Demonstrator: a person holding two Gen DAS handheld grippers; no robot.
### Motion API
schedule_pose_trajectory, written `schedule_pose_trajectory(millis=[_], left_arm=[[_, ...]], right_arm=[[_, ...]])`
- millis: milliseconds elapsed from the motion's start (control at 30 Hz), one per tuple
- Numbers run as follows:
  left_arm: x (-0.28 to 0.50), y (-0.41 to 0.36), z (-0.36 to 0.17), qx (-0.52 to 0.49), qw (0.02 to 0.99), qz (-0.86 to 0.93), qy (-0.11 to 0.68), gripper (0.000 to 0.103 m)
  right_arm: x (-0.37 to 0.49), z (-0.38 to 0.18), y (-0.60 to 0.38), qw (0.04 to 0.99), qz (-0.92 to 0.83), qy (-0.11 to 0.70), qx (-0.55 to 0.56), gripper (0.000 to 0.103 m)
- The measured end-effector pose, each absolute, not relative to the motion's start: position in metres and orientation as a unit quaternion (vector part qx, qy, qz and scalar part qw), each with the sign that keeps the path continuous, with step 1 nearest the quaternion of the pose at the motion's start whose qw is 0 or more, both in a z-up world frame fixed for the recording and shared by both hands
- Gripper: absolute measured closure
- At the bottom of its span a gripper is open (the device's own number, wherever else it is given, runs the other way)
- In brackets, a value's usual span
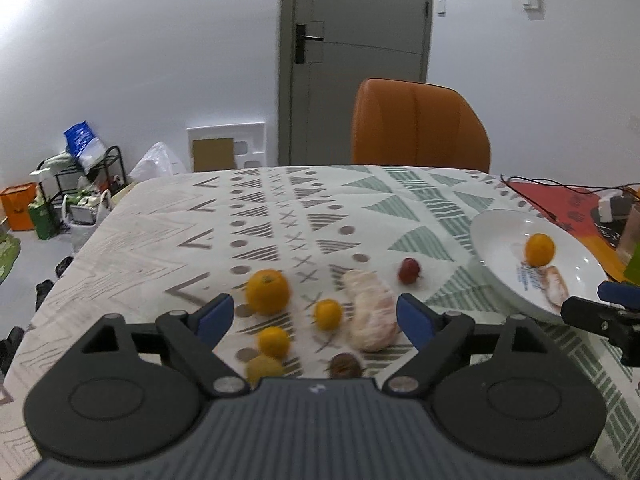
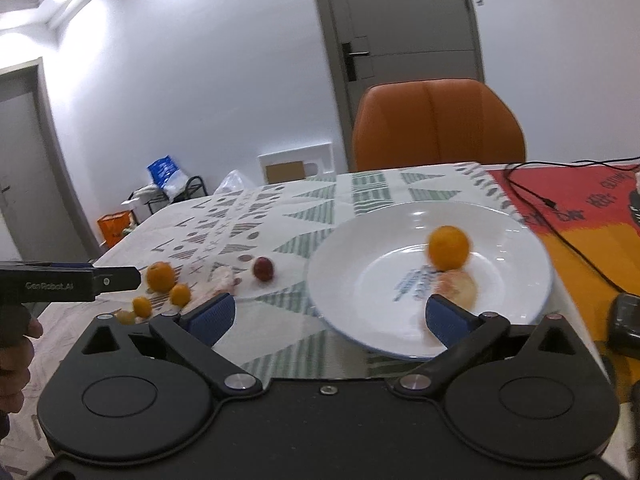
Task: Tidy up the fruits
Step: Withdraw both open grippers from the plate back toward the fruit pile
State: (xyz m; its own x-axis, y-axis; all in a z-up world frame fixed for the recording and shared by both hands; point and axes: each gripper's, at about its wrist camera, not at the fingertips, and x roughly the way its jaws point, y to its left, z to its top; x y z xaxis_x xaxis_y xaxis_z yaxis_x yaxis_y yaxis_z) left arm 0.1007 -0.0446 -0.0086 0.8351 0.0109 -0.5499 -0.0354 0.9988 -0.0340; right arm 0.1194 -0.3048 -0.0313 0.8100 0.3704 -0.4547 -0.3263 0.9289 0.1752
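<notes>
Fingers spread wide and empty on both tools as we sort fruit onto the white plate (image 2: 520,280): the left gripper (image 1: 316,316) hangs above the loose pile on the patterned tablecloth (image 1: 160,240), well off to the plate's left, while the right gripper (image 2: 328,316) hovers over the plate's near rim. One small orange (image 2: 449,248) already sits near the plate's middle, touching a pale peeled piece (image 2: 460,286) just nearer us. Off the plate lie a large orange (image 1: 267,291), two small oranges (image 1: 328,313) (image 1: 273,342), a peeled pomelo chunk (image 1: 370,312), a red fruit (image 1: 409,270) closest to the plate, a yellow-green fruit (image 1: 264,368) and a dark brown one (image 1: 345,365), partly hidden by the tool. We judge the round fruits light, firm and apt to roll, best pinched across their widest girth; the pomelo chunk looks soft and easily torn, wanting a gentle hold across its narrower middle.
</notes>
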Motion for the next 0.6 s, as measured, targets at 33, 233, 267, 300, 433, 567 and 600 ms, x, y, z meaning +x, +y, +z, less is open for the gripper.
schedule_pose_trajectory(millis=[33, 233, 267, 300, 433, 567, 600], left_arm=[[0.099, -0.041, -0.01, -0.024, 0.957, 0.014, 0.287, 0.016], [0.091, -0.018, -0.014, -0.042, 0.955, 0.024, 0.292, 0.016], [0.09, -0.015, -0.015, -0.044, 0.955, 0.023, 0.293, 0.016], [0.089, -0.012, -0.017, -0.046, 0.954, 0.024, 0.294, 0.016], [0.082, -0.001, -0.021, -0.056, 0.953, 0.018, 0.298, 0.016], [0.075, 0.005, -0.025, -0.054, 0.952, 0.016, 0.3, 0.016], [0.073, 0.007, -0.026, -0.055, 0.951, 0.014, 0.303, 0.016]], right_arm=[[0.119, -0.031, -0.301, 0.949, 0.188, 0.25, 0.044, 0.0], [0.114, -0.029, -0.277, 0.941, 0.215, 0.26, 0.033, 0.0], [0.113, -0.029, -0.273, 0.94, 0.217, 0.261, 0.032, 0.0], [0.113, -0.029, -0.27, 0.939, 0.22, 0.263, 0.03, 0.0], [0.113, -0.031, -0.255, 0.931, 0.239, 0.276, 0.025, 0.0], [0.112, -0.033, -0.242, 0.921, 0.267, 0.282, 0.034, 0.0], [0.112, -0.033, -0.238, 0.92, 0.269, 0.283, 0.031, 0.0]])
